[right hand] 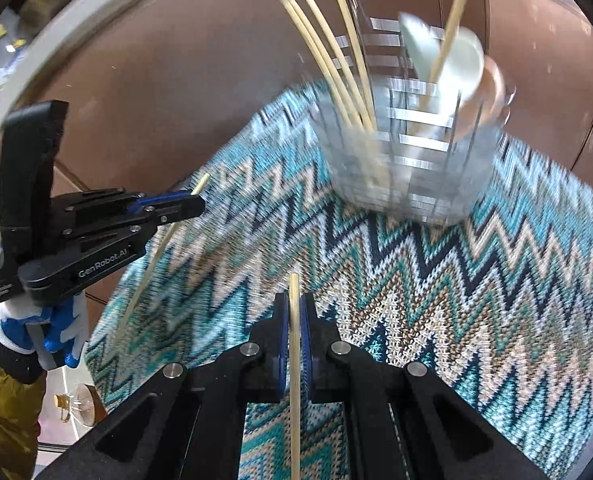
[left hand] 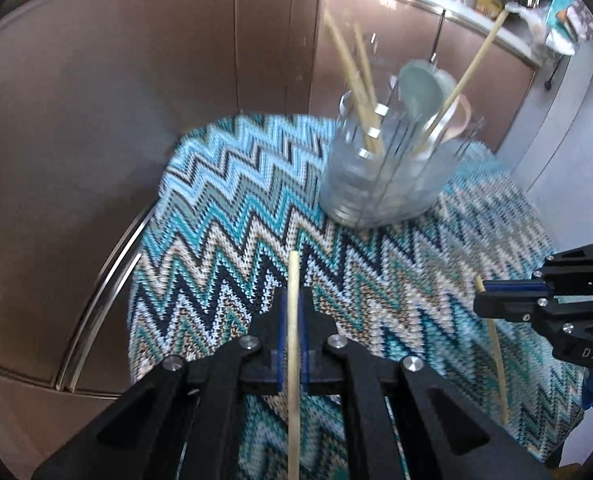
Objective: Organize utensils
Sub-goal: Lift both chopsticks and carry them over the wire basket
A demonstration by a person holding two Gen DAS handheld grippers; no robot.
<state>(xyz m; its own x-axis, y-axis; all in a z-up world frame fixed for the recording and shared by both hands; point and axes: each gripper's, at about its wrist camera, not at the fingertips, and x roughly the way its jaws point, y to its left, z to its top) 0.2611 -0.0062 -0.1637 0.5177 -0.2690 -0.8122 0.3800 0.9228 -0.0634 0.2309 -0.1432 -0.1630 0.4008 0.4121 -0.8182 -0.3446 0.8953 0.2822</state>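
Observation:
A clear plastic utensil holder (left hand: 384, 176) stands on the zigzag cloth, also in the right wrist view (right hand: 408, 160). It holds several chopsticks (left hand: 356, 80) and pale spoons (left hand: 420, 88). My left gripper (left hand: 293, 304) is shut on a bamboo chopstick (left hand: 293, 360), held above the cloth short of the holder. My right gripper (right hand: 294, 320) is shut on another chopstick (right hand: 295, 380). The right gripper shows at the right in the left wrist view (left hand: 484, 296). The left gripper shows at the left in the right wrist view (right hand: 196, 202).
The blue, teal and beige zigzag cloth (left hand: 236, 220) covers a round table. Brown cabinet fronts (left hand: 136, 80) stand behind it. A cluttered counter (left hand: 496, 4) runs along the top right. The table's left edge drops to the floor.

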